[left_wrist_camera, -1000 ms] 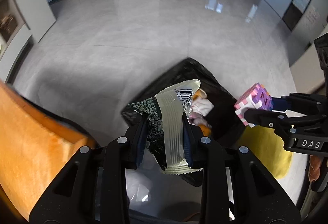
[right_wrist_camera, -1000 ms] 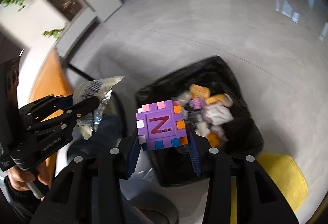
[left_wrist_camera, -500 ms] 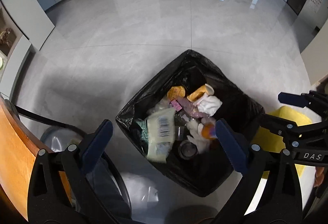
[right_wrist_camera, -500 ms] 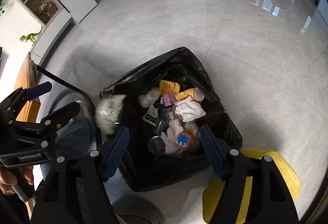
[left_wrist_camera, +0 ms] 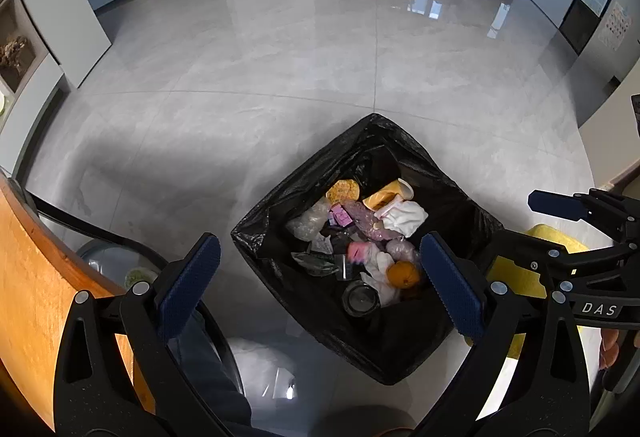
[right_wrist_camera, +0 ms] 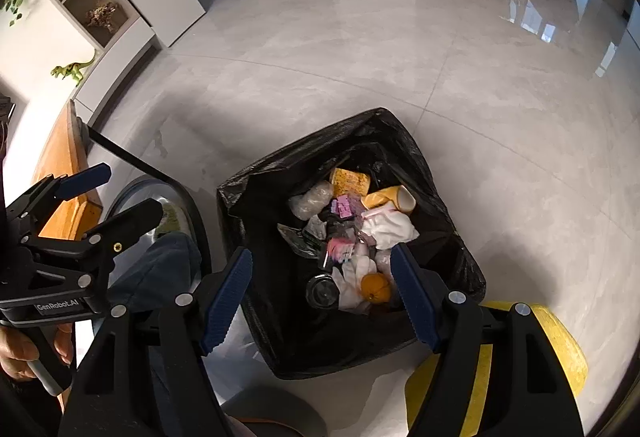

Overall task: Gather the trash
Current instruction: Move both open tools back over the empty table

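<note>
Left hand-held gripper (left_wrist_camera: 320,285) wide, nothing between its pads — jaws have just been opening. Right hand-held gripper (right_wrist_camera: 322,295) also parted and empty, just opened. Both hang over the black bin bag (left_wrist_camera: 460,213) on the grey floor (left_wrist_camera: 280,77), mouth facing up. Inside: orange (left_wrist_camera: 402,274), yellow paper cup (left_wrist_camera: 386,195) lying on its side, white tissue (left_wrist_camera: 404,217), silver wrapper (left_wrist_camera: 316,261).

floor (left_wrist_camera: 280,77): grey glossy tiles | on it: black trash bag (left_wrist_camera: 360,153), open, part-filled
</note>
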Demonstrator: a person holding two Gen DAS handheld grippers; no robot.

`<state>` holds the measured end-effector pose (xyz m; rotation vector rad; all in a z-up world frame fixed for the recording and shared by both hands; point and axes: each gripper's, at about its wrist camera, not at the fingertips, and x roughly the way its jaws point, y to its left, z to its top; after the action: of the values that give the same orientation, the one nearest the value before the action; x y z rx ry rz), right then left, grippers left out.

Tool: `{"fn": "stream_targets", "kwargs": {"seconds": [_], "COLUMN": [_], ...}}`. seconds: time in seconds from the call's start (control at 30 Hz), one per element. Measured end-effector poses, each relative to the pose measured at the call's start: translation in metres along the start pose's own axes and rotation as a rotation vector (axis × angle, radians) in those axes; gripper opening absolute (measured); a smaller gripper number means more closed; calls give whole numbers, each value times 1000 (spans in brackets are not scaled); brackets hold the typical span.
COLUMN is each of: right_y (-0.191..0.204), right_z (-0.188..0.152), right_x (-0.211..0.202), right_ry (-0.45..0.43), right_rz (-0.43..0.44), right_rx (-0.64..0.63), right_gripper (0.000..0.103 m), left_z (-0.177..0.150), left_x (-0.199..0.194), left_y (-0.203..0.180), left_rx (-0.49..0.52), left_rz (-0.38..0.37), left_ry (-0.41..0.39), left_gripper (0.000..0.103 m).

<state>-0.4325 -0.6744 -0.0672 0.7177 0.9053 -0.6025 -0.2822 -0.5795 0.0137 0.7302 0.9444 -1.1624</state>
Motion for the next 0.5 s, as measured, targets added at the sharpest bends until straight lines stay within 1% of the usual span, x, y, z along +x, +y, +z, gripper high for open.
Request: {"fn": "stream_targets", "kwargs": {"seconds": [0.27, 0.5], "right_y": [36, 85], "right_z": [11, 23], "right_x": [-13, -20], "right_ry": [-21, -34], "right_rz": [23, 38], "right_rx": [-66, -162], "right_gripper": [73, 73], "left_z": [-4, -18], "left_x": [-15, -39], "left_y": [15, 52], "left_rx": [-35, -111], "left_rz": [3, 22], "left_ry": [-33, -71], "left_gripper": [97, 97]}}
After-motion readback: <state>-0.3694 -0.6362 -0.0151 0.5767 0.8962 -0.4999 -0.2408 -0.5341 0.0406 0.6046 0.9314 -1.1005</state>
